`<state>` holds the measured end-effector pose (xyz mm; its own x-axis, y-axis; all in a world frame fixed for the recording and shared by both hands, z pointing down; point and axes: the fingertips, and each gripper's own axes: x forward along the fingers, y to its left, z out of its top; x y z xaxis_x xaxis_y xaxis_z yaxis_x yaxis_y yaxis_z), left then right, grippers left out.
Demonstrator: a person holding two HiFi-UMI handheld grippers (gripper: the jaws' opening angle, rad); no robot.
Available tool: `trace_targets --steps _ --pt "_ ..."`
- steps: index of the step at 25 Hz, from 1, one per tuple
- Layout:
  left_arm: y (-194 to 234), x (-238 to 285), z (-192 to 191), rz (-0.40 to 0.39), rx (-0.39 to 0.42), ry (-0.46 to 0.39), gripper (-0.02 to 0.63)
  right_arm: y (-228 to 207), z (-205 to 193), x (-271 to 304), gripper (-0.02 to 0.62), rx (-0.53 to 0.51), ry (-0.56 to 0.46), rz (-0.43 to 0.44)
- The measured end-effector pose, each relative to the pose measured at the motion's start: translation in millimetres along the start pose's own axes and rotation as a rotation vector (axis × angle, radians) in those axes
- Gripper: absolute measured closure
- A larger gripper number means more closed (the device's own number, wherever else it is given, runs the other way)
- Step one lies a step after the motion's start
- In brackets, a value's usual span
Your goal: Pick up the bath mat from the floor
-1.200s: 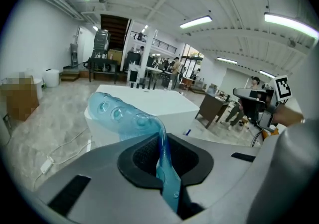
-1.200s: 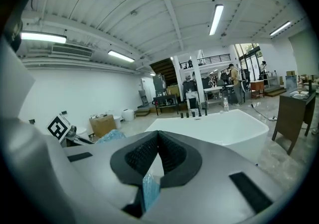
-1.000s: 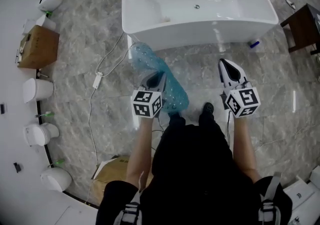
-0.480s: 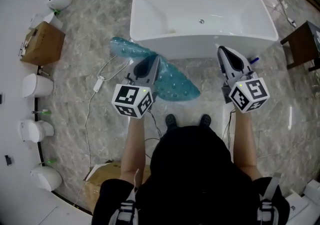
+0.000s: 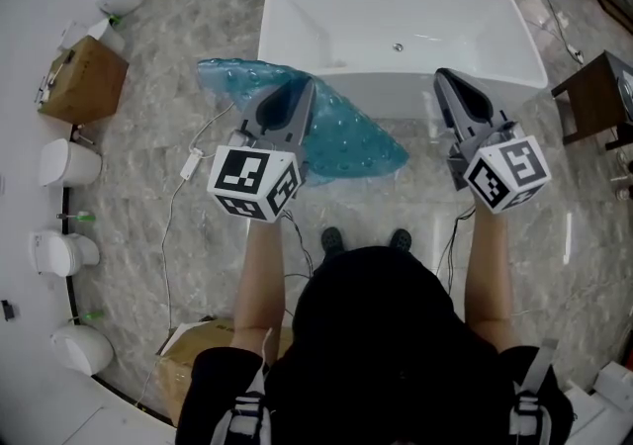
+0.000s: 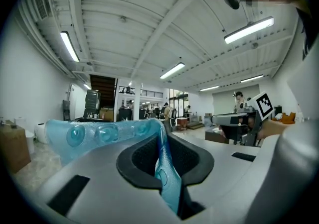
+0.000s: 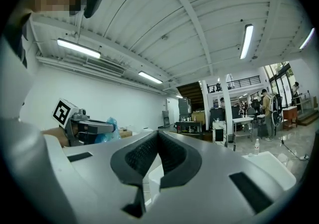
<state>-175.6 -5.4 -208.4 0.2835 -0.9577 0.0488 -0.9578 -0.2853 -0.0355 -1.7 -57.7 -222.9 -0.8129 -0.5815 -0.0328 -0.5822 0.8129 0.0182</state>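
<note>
My left claw [image 5: 295, 87] is clamped on the edge of the blue bath mat [image 5: 361, 141] before the bathtub [image 5: 401, 97], my right claw [image 5: 447, 79] closed on nothing

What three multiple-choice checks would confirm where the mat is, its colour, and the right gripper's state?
1. Where is the bath mat?
A) flat inside the tub
B) clamped in the left gripper
C) draped over a cardboard box

2. What colour is the mat?
A) translucent blue
B) red
C) black

3. How is the right gripper?
A) shut on the mat
B) wide open
C) shut, empty

Answers:
1 B: the left gripper view shows its pads pinching the mat's edge.
2 A: it looks see-through blue in the head view and the left gripper view.
3 C: the right gripper view shows its pads meeting with nothing between them.
</note>
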Motion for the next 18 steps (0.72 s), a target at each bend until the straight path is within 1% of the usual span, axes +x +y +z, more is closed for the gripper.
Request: trace_targets --steps 3,5,14,18 --pt "-4.3 1.3 2.2 -0.001 -0.001 -0.005 0.560 0.6 4.6 -5.3 0.583 -0.066 0.016 -0.012" --pt "-5.0 1.6 3.6 0.000 -0.002 -0.004 0.560 1.0 7.9 -7.9 0.583 -0.084 0.024 -0.014" --pt "2.2 -4.0 0.9 0.007 -0.015 0.003 0.560 4.5 6.4 -6.8 0.583 -0.086 0.028 -0.014" --pt "3.5 -5.6 -1.5 0.008 -0.023 0.006 0.560 3.0 2.9 -6.8 0.583 -0.071 0.028 -0.019"
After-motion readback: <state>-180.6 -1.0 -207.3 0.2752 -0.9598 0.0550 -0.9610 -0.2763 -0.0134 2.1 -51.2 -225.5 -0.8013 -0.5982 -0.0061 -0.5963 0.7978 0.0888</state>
